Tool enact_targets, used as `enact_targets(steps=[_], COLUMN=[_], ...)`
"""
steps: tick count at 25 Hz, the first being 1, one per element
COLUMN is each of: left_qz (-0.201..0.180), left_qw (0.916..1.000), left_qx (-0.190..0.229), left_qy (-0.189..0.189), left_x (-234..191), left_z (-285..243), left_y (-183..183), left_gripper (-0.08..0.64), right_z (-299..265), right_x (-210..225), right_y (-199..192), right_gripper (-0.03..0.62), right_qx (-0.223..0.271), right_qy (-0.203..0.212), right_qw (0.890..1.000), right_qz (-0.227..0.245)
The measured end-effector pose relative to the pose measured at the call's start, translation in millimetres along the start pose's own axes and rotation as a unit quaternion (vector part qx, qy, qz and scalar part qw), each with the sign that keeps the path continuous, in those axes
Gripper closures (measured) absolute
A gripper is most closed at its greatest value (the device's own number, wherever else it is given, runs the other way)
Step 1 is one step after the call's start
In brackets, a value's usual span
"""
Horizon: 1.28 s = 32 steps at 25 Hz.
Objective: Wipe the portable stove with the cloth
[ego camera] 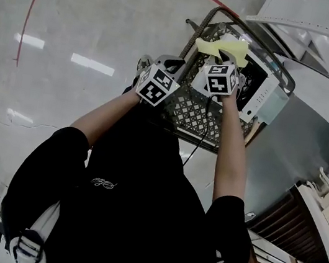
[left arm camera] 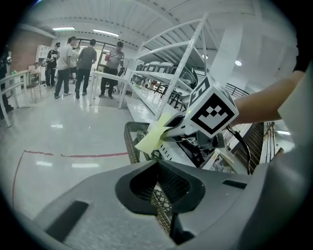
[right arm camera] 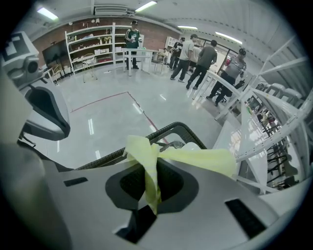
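Pinching the yellow cloth, the right tongs hang over the basket whose mesh wall the left tongs clamp

Black short-sleeved shirt, small chest logo; left hand-held gripper and right hand-held gripper, grey, bear black-and-white marker cubes.

One dark lattice basket. Holds one white portable stove. Above the basket's far end, one yellow cloth. At its near side, two grippers, the left gripper and the right gripper, with one marker cube apiece, two in all. Just beside the basket, one white rack. On the floor beyond the basket, one red line. Well beyond the basket, at least five people, exact number unclear.
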State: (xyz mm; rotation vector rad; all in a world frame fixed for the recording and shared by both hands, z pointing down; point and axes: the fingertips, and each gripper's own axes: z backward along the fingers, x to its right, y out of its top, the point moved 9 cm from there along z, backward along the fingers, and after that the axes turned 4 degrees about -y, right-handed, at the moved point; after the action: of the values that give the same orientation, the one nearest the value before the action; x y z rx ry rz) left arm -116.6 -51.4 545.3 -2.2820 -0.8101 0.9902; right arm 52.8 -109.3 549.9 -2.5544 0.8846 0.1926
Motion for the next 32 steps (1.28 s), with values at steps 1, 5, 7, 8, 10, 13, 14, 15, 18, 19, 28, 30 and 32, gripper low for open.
enact_targets(steps=[1,5,7,8,10,13,14,15,18,19,28,30,32], left_qz=[-0.001,-0.004,-0.005,-0.006,-0.009,-0.010,-0.011,-0.013,-0.016,-0.017,-0.022,-0.024,-0.026], left_qw=[1.0000,1.0000,1.0000,1.0000,0.9999,0.9998,0.9997,0.9997,0.9996,0.9996,0.9993,0.9993,0.9992], left_qx=[0.000,-0.003,-0.005,-0.006,-0.008,-0.014,-0.016,-0.017,-0.017,-0.017,-0.023,-0.023,-0.024], left_qy=[-0.001,-0.001,-0.002,-0.004,-0.006,-0.010,-0.011,-0.012,-0.013,-0.013,-0.017,-0.018,-0.018], left_x=[0,-1,0,0,1,3,3,4,5,6,10,12,13], left_z=[0,4,5,5,5,7,6,6,5,5,6,6,5], left_y=[0,-5,-8,-9,-12,-17,-18,-19,-21,-21,-25,-25,-25], left_gripper=[0.541,0.541,0.541,0.541,0.541,0.541,0.541,0.541,0.541,0.541,0.541,0.541,0.541], right_z=[1,6,9,10,13,17,18,18,21,22,31,34,36], right_x=[-2,-11,-15,-17,-21,-26,-27,-29,-34,-36,-50,-53,-57], right_y=[-1,-6,-10,-12,-15,-18,-20,-21,-25,-26,-37,-39,-41], right_gripper=[0.566,0.566,0.566,0.566,0.566,0.566,0.566,0.566,0.566,0.566,0.566,0.566,0.566], right_qx=[-0.001,-0.003,-0.003,-0.003,-0.003,-0.005,-0.005,-0.006,-0.006,-0.006,-0.007,-0.006,-0.005], right_qy=[0.001,0.005,0.007,0.007,0.006,0.006,0.007,0.007,0.010,0.011,0.017,0.018,0.019], right_qw=[1.000,1.000,1.000,1.000,1.000,1.000,1.000,1.000,1.000,1.000,0.999,0.999,0.999], right_qz=[-0.001,-0.009,-0.015,-0.016,-0.016,-0.021,-0.023,-0.025,-0.027,-0.027,-0.037,-0.041,-0.041])
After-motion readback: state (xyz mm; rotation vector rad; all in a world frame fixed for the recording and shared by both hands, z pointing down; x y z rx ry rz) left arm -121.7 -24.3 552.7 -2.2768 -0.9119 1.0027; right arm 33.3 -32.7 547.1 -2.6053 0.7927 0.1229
